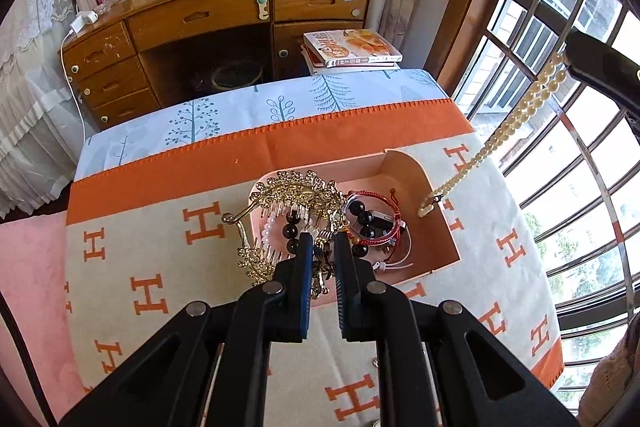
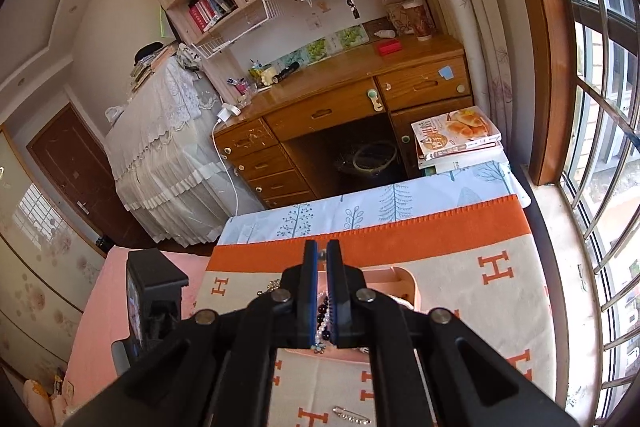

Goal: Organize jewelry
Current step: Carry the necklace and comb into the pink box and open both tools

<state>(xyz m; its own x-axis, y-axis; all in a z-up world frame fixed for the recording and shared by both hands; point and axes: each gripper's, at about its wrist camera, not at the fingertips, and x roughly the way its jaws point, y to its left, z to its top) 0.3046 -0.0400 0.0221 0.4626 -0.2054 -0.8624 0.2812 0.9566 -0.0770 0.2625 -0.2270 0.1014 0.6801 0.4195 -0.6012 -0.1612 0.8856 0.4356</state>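
A pink open box [image 1: 432, 187] sits on the orange-and-cream H-pattern blanket [image 1: 160, 227]. It holds a black bead bracelet [image 1: 292, 227], a red cord bracelet [image 1: 380, 215] and white pearls. My left gripper [image 1: 323, 247] is shut on a gold hair comb [image 1: 296, 195] that hangs over the box's left rim. My right gripper [image 1: 576, 63] shows at the upper right, shut on a cream bead necklace [image 1: 516, 119] that dangles with its clasp end over the box's right side. In the right wrist view the right gripper [image 2: 322, 251] is nearly closed above the box [image 2: 400, 279]; the necklace is hidden there.
A rhinestone pin [image 2: 352, 415] lies on the blanket near the front edge. A stack of books [image 1: 352, 51] sits at the table's far right. A wooden desk [image 1: 224, 15] stands behind. A barred window [image 1: 560, 67] is on the right. The left gripper's body [image 2: 152, 299] is at left.
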